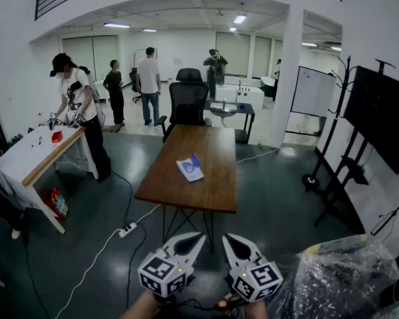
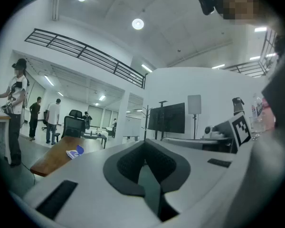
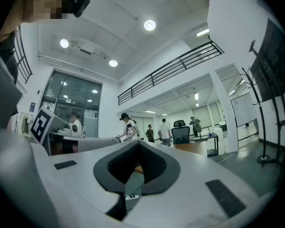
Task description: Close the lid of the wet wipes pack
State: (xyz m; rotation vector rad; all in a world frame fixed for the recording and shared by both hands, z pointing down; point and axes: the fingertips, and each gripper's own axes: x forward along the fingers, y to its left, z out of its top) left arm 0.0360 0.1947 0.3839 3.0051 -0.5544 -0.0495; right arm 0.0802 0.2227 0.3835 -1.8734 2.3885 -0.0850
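Observation:
The wet wipes pack is white with a blue lid that stands raised; it lies near the middle of the long wooden table, well ahead of me. The left gripper view shows the same pack small and far to the left. My left gripper and right gripper hang side by side low in the head view, short of the table's near edge and far from the pack. Both are shut with nothing held: the tips meet in the left gripper view and in the right gripper view.
A black office chair stands at the table's far end. A power strip and its cable lie on the floor at left. A plastic-wrapped bundle sits at lower right, a screen on a stand at right. Several people stand farther off.

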